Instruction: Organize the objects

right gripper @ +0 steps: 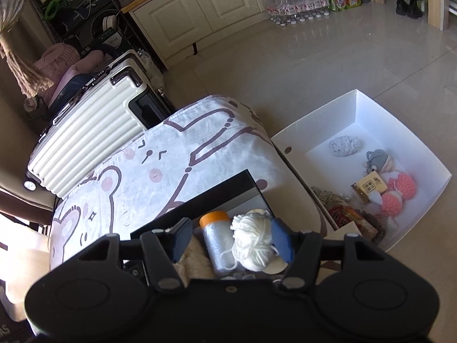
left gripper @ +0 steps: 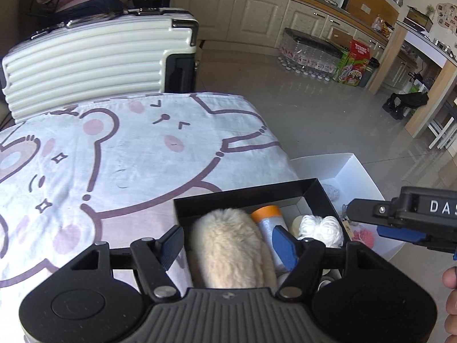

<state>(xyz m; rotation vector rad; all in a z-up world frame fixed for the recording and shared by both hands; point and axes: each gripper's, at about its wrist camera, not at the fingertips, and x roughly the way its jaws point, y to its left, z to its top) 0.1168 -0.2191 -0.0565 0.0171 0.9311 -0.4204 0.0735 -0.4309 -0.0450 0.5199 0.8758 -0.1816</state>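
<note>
A black box (left gripper: 242,191) stands on a bear-print cloth (left gripper: 114,157). It holds a cream fluffy item (left gripper: 228,260), a silver spool with an orange cap (left gripper: 271,228) and a ball of white yarn (left gripper: 322,228). My left gripper (left gripper: 228,244) hovers open over the fluffy item, with its pads clear of it. In the right wrist view my right gripper (right gripper: 232,240) is open above the spool (right gripper: 218,243) and the white yarn (right gripper: 252,243), which lie in the box (right gripper: 228,185). Seen from the left, the right gripper (left gripper: 380,223) hangs empty beside the black box.
A white box (right gripper: 400,120) on the floor to the right holds a grey yarn ball (right gripper: 344,146), a grey crocheted doll (right gripper: 377,160), pink yarn (right gripper: 400,188) and a small carton (right gripper: 371,187). A cream suitcase (left gripper: 85,60) stands behind the cloth. A person's hand (left gripper: 451,291) is at the right edge.
</note>
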